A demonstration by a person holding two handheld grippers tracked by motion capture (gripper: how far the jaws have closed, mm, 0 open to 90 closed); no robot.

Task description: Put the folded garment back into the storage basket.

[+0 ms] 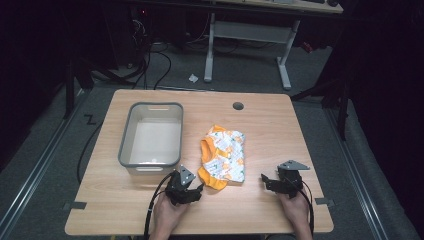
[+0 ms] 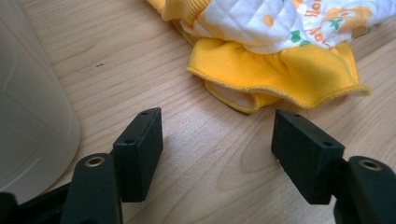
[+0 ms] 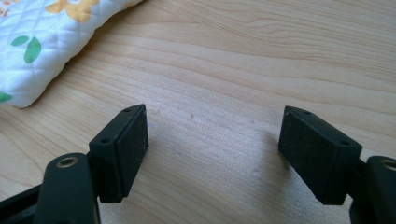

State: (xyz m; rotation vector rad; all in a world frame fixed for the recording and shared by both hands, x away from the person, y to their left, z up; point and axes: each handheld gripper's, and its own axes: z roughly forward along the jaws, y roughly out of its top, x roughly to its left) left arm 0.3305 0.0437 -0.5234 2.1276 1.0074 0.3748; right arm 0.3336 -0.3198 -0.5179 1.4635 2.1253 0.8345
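Approach step | left tongs [image 1: 189, 186] and right tongs [image 1: 275, 183] both apart, empty | garment [image 1: 223, 156] at 12 o'clock of left tongs | next: close on orange hem, likely for basin [image 1: 131, 155].

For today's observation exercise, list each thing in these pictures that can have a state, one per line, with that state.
Grey bin: upright on the table, nothing inside.
Folded garment: lying flat on the table beside the bin, yellow ruffled hem towards the person, not gripped.
Left claw: open, nothing between its jaws, just short of the yellow hem.
Right claw: open, over bare table, apart from the garment.
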